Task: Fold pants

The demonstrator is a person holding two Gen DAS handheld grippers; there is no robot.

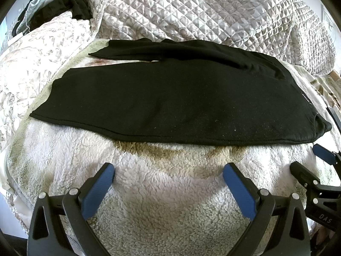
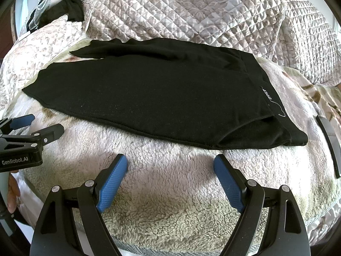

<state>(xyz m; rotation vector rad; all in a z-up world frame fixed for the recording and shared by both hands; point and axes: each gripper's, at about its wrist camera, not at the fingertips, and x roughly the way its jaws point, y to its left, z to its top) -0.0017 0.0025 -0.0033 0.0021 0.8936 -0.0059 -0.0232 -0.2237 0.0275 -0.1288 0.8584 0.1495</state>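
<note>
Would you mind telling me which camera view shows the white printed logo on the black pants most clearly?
The right wrist view: the white printed logo on the black pants sits unobstructed and large. In the left wrist view the logo is a faint, unreadable mark near the waistband's right end.

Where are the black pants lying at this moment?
In both wrist views the black pants lie flat across the fluffy blanket, beyond both open tongs, with the quilted bedspread behind them.

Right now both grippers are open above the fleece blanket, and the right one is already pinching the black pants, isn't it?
Not quite. The right gripper pinches nothing: the right wrist view shows it open over the fleece blanket, short of the black pants. The left gripper is open too.
</note>
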